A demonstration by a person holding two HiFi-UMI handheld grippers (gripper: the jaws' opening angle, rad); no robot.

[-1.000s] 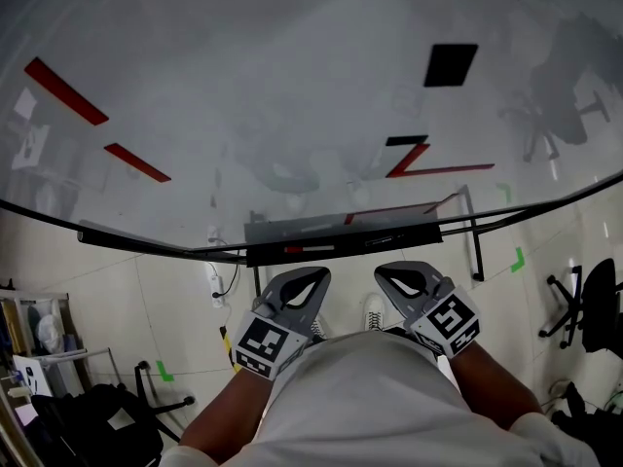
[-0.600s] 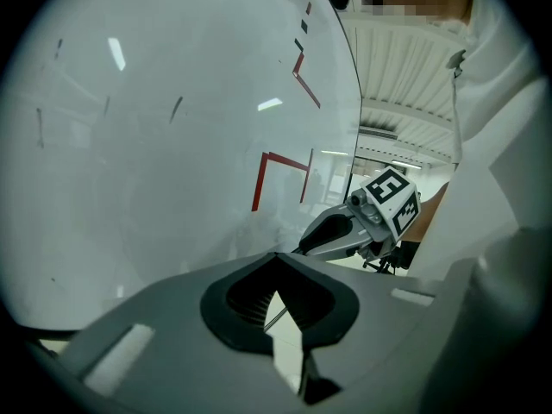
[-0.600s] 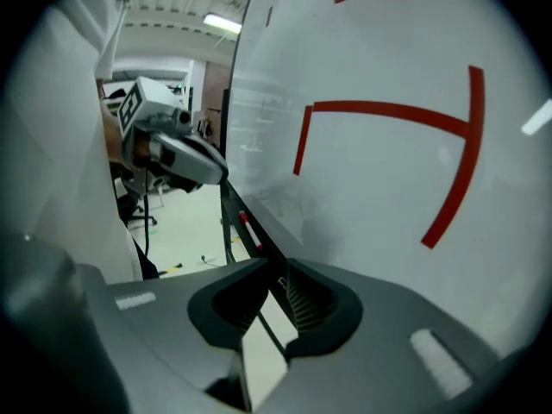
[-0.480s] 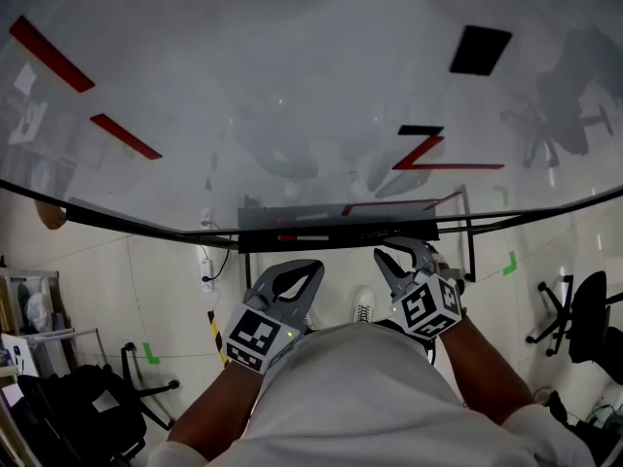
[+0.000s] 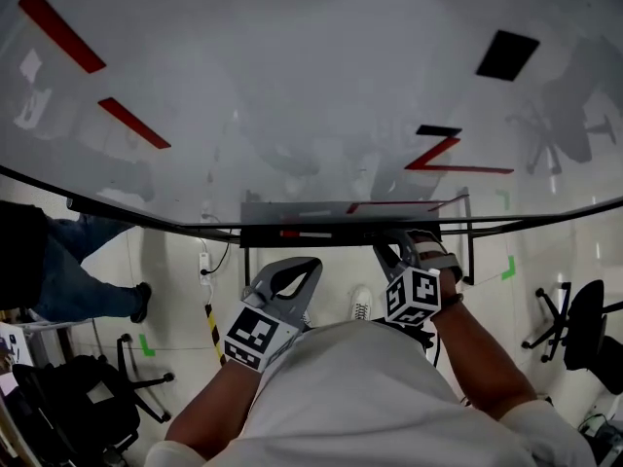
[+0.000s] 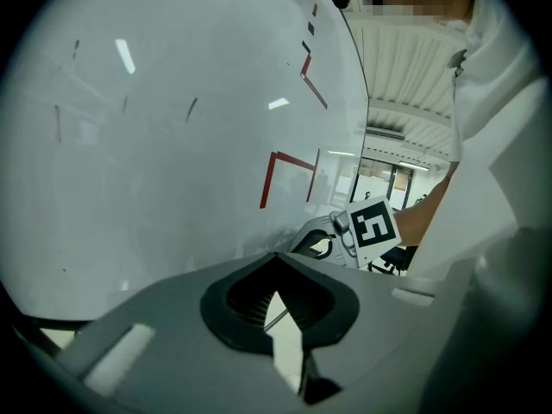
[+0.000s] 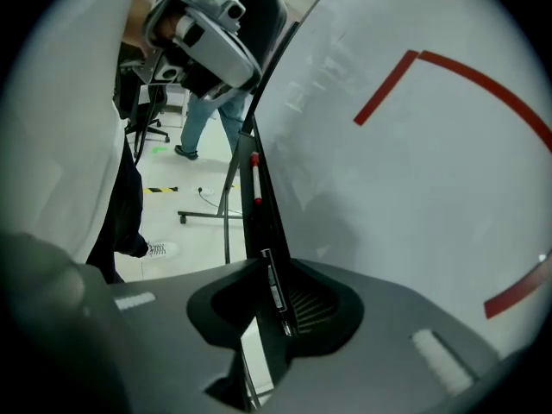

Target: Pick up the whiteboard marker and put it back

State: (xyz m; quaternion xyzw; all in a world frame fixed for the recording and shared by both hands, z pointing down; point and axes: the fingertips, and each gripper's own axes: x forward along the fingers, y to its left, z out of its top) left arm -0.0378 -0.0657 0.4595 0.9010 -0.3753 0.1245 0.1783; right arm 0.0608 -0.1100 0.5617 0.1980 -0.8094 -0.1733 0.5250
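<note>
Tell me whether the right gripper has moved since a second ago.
Yes. The right gripper has moved forward, from well short of the marker tray under the whiteboard to right at the tray's edge.

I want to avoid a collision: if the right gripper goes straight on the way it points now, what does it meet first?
Probably the black marker on the tray, seen right at the jaws of the right gripper. The red-capped marker lies farther along. Depth is unclear.

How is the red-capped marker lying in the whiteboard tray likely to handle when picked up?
The marker looks slim and rigid, so it is probably light and stiff. Its apparently round barrel lies along the tray, so a nudge may roll it. Smooth plastic might slip.
</note>
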